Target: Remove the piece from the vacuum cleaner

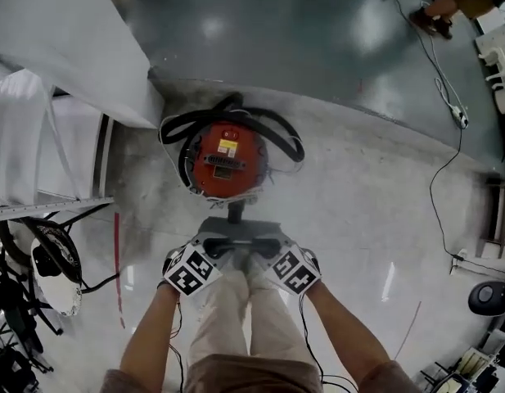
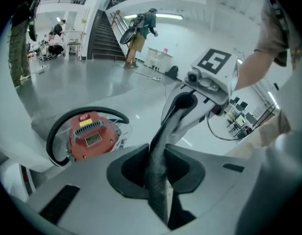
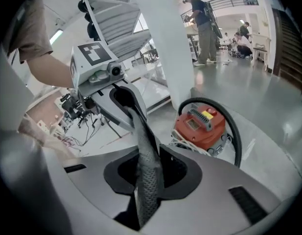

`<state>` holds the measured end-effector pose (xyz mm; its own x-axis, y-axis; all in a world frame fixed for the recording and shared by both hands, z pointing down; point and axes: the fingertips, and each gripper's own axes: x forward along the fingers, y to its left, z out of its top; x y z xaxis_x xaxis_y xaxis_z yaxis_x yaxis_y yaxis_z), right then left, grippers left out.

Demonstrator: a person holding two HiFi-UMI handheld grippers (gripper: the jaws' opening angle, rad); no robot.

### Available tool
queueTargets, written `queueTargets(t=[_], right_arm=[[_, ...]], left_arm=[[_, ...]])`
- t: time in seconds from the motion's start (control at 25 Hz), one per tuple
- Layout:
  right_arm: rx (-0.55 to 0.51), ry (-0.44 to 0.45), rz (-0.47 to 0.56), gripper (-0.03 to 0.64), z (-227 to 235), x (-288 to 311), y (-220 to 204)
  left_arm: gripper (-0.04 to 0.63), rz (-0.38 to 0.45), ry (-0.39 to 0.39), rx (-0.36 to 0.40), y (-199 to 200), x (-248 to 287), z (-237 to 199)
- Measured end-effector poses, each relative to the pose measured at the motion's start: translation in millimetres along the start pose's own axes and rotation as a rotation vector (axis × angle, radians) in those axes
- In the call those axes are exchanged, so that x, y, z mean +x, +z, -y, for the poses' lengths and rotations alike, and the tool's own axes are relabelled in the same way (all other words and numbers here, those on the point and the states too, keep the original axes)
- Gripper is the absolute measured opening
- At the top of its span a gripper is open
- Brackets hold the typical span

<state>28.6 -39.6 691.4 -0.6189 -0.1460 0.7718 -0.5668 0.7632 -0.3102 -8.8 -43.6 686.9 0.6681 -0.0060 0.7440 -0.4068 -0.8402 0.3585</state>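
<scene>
The red vacuum cleaner stands on the floor ahead of me, its black hose looped round it; it also shows in the left gripper view and the right gripper view. Just in front of it, my left gripper and right gripper meet nose to nose. A dark, textured flat piece runs from my left gripper up into the other gripper. In the right gripper view the same piece is pinched by the right gripper. Both are shut on it.
A large white sheet covers the left. Racks and cables crowd the lower left. A black cord and a power strip lie on the floor at right. People stand far off near the stairs.
</scene>
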Motion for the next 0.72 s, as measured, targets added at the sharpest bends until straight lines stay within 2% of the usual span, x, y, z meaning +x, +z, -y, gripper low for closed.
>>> queueTargets(t=[0.16,0.32,0.44,0.56,0.72], right_arm=[[-0.002,-0.037,0.075,0.057,-2.5,-71.5,68.7],[-0.004,-0.018,0.171,0.063,-17.3,-132.8,129.6],[-0.049,-0.012,0.236,0.066,-26.3,-174.6,170.5],[-0.108,-0.044,0.300,0.072,-29.1,-214.9,209.4],[-0.159,-0.081,0.388,0.081,-46.1,-256.0,241.4]], left_arm=[[0.057,0.053,0.022,0.032,72.6,-67.0,13.3],[0.055,0.101,0.044,0.082,128.2,-133.2,28.4],[0.057,0.144,0.061,0.126,164.2,-176.5,39.8],[0.057,0.202,0.087,0.186,200.8,-212.6,48.2],[0.061,0.286,0.098,0.254,230.7,-251.9,64.8]])
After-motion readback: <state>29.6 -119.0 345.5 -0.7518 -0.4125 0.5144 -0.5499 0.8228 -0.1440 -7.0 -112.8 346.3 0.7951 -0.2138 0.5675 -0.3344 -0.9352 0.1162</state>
